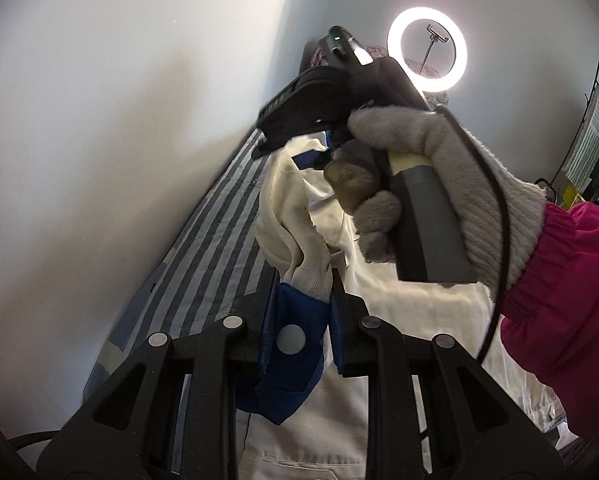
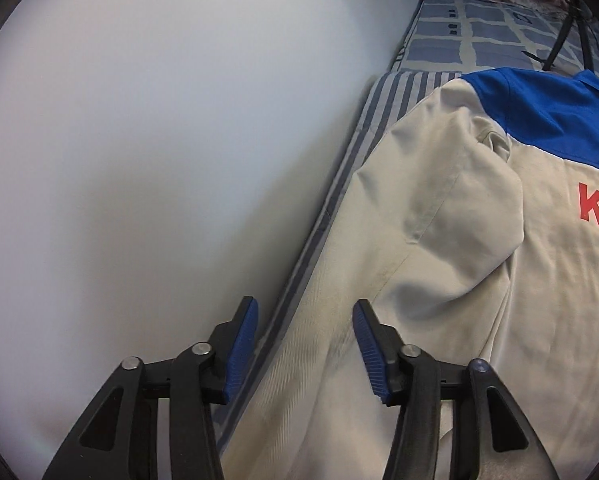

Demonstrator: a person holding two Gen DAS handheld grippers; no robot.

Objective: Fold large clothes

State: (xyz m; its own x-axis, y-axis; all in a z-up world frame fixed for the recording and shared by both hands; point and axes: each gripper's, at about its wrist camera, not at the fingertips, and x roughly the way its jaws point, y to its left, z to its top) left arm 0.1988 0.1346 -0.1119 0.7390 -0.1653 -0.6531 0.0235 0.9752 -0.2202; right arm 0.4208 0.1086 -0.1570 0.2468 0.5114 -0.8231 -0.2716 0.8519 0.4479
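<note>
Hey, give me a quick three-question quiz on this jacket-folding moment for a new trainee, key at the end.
1. True or false: the left gripper is shut on the jacket's blue cuff.
2. The right gripper is: A) shut on the sleeve, B) open above the jacket, C) holding the ring light.
3. Fill in: the lettering on the jacket's back is coloured ____.

Key: 1 true; 2 B; 3 red.
</note>
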